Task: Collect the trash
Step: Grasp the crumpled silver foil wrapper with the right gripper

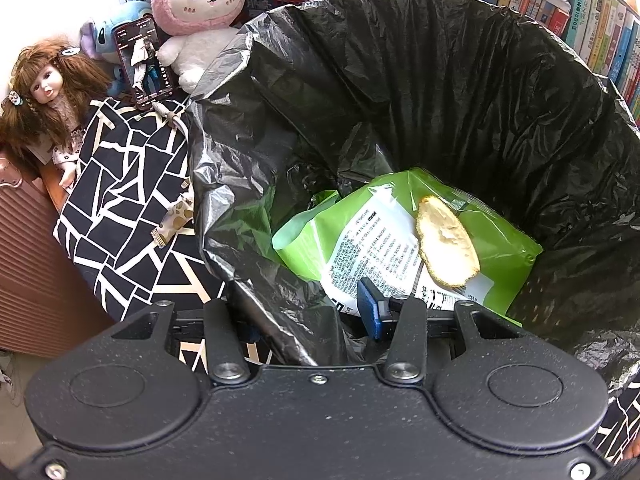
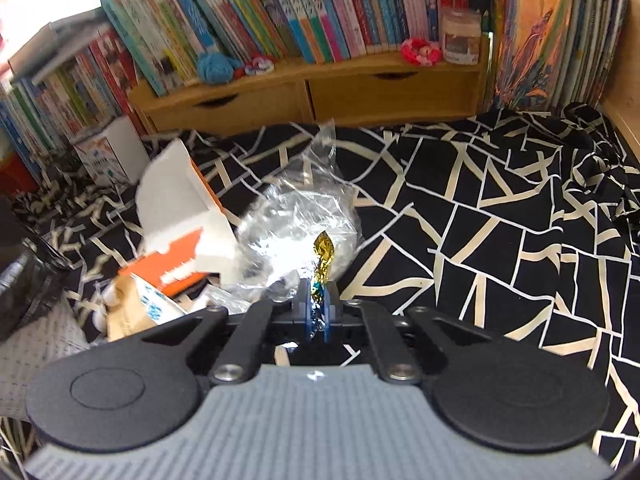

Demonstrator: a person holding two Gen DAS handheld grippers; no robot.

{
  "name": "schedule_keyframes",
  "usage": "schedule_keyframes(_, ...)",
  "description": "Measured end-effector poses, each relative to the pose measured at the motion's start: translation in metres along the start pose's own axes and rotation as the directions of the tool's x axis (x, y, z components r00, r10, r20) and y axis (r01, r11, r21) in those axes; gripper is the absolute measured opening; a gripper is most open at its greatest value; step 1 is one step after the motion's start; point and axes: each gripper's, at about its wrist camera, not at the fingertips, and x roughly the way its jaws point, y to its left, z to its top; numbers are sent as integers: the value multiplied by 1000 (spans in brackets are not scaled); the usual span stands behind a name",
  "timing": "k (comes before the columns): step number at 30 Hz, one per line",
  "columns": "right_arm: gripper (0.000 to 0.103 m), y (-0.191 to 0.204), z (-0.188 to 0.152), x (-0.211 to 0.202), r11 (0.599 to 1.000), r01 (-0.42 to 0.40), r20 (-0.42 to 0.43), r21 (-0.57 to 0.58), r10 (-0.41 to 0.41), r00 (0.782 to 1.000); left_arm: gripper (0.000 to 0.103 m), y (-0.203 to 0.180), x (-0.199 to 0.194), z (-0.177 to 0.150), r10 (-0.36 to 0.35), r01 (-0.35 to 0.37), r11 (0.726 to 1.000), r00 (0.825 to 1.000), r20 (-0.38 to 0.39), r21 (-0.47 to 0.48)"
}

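Grip confirmed: my right gripper (image 2: 318,312) is clamped on the gold foil wrapper (image 2: 323,258), its long axis pointing away from me, while my left gripper (image 1: 304,312) pinches the near rim of the bin liner (image 1: 248,128), keeping the bag's mouth agape to the wrapper's left.

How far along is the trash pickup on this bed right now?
Partly done. The green snack bag and a chip-like scrap already lie in the black-lined bin, whose rim the left hand-held gripper grips. In hand: the right hand-held gripper is shut on a gold foil wrapper. Left on the patterned cloth: clear plastic wrap, an orange-and-white carton and a small wrapper.
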Motion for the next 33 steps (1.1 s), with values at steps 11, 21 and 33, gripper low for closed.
schedule_keyframes(11,39,-11,-13,-28,997,-1,-5,78,1,1000,44,3,-1,-1,-21,21,1000,1000,4,3)
schedule_keyframes(21,58,-9,-54,-30,999,39,-80,38,-36,996,44,4,0,-2,-28,28,1000,1000,5,12)
schedule_keyframes(33,19,-7,-59,-18,993,108,-66,50,-104,992,44,3,0,-1,-27,27,999,1000,4,20)
